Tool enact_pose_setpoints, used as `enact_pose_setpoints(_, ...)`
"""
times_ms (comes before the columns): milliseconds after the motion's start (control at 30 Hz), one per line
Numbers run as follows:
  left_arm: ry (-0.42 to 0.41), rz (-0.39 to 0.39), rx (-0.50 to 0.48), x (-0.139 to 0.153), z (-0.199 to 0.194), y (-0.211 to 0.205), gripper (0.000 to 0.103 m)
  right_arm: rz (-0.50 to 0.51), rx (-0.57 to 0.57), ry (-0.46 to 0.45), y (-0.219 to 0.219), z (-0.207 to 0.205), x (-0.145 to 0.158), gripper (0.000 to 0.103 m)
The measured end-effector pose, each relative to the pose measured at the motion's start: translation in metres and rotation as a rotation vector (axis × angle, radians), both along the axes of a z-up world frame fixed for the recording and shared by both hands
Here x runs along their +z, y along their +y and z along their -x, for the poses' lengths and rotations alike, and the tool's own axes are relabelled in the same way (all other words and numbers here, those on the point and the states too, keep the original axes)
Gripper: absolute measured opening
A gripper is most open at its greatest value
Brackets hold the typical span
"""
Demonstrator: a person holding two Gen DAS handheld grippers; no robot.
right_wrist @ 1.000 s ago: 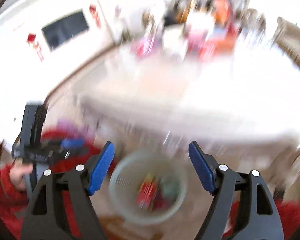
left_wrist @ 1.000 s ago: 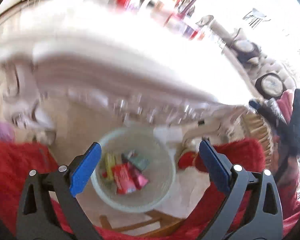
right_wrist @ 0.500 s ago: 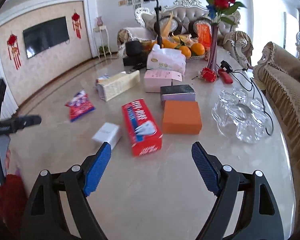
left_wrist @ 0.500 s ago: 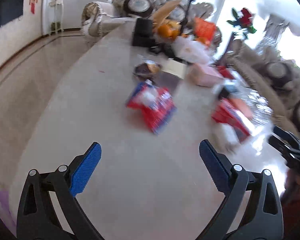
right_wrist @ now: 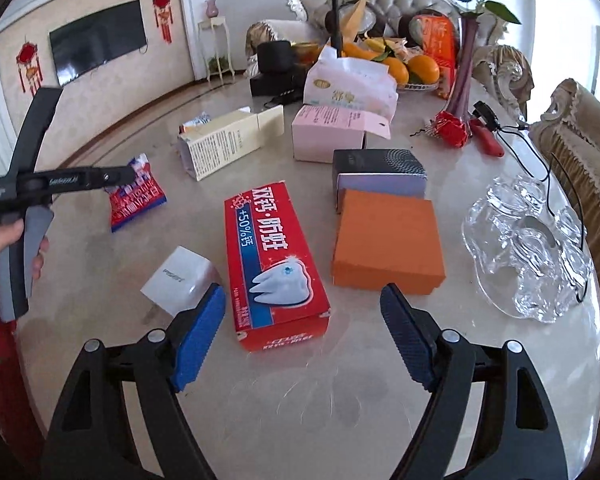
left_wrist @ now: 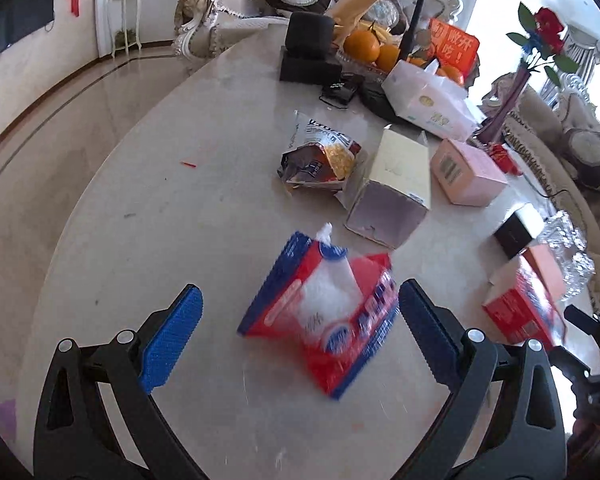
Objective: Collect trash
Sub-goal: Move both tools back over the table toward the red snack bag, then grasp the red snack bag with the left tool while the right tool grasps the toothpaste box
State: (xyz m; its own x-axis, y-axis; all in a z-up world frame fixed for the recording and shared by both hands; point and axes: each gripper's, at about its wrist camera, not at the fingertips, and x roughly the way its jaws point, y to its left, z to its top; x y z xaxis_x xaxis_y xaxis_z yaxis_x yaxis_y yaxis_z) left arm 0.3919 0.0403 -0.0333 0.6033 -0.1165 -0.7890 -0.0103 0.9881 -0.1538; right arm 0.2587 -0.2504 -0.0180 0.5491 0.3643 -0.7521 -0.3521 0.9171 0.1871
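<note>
A red and blue snack wrapper (left_wrist: 328, 316) lies on the marble table (left_wrist: 160, 240), just ahead of and between the fingers of my open, empty left gripper (left_wrist: 296, 336); it also shows in the right wrist view (right_wrist: 134, 200). A red toothpaste box (right_wrist: 274, 264) lies just ahead of my open, empty right gripper (right_wrist: 302, 336), with a small white box (right_wrist: 180, 280) to its left. A torn chip bag (left_wrist: 320, 156) and an open cream carton (left_wrist: 392, 188) lie farther back.
An orange box (right_wrist: 388, 240), a dark box (right_wrist: 380, 172), a pink box (right_wrist: 332, 132), a tissue pack (right_wrist: 348, 88), a fruit bowl (right_wrist: 416, 68), a vase of roses (right_wrist: 464, 68) and a glass dish (right_wrist: 532, 248) crowd the table's far and right side.
Both grippers have swung up from the trash bin on the floor to the tabletop. The left one has since moved closer to the red and blue wrapper, the right closer to the toothpaste box.
</note>
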Motion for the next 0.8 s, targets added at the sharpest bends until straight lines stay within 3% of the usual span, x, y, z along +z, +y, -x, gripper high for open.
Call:
enact_pose_setpoints(133, 0.011, -0.002, 0.018, -0.004, -0.012, 0.0, 0.096, -0.006, 0.025, 0.028, 0.005, -0.006, -0.006, 0.062)
enact_pose_setpoints(500, 0.04, -0.057, 0.005, -0.013, -0.028, -0.009, 0.096, 0.031, 0.073, 0.046, 0.021, -0.013, -0.01, 0.062)
enact_pose_setpoints(633, 0.059, -0.133, 0.004, -0.019, -0.031, -0.016, 0.096, 0.041, 0.075, 0.05, 0.024, -0.015, -0.011, 0.062)
enact_pose_setpoints(800, 0.049, -0.109, 0.055, -0.018, -0.031, -0.01, 0.096, 0.045, 0.073, 0.053, 0.024, -0.016, -0.011, 0.062)
